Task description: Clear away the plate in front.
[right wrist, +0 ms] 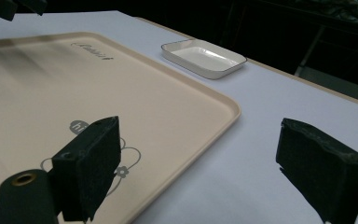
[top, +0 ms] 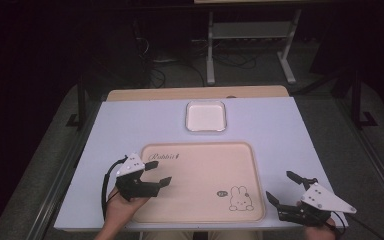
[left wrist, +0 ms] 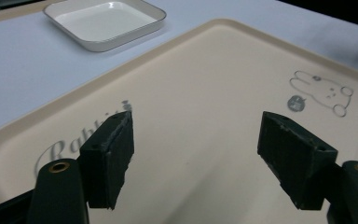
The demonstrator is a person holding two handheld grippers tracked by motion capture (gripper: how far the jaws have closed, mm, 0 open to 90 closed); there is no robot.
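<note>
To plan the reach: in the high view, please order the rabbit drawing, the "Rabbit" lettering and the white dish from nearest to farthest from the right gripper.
From the right gripper:
1. Rabbit drawing, tray's near right corner.
2. "Rabbit" lettering, tray's far left.
3. White dish, beyond the tray.

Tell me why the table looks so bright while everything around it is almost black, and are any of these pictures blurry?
High view: light falls on the table and beige tray; the floor beyond is dim. Left gripper view: the white dish shows soft glare. Right gripper view: the tray's near left part is smeared, and the close jaws look soft.
</note>
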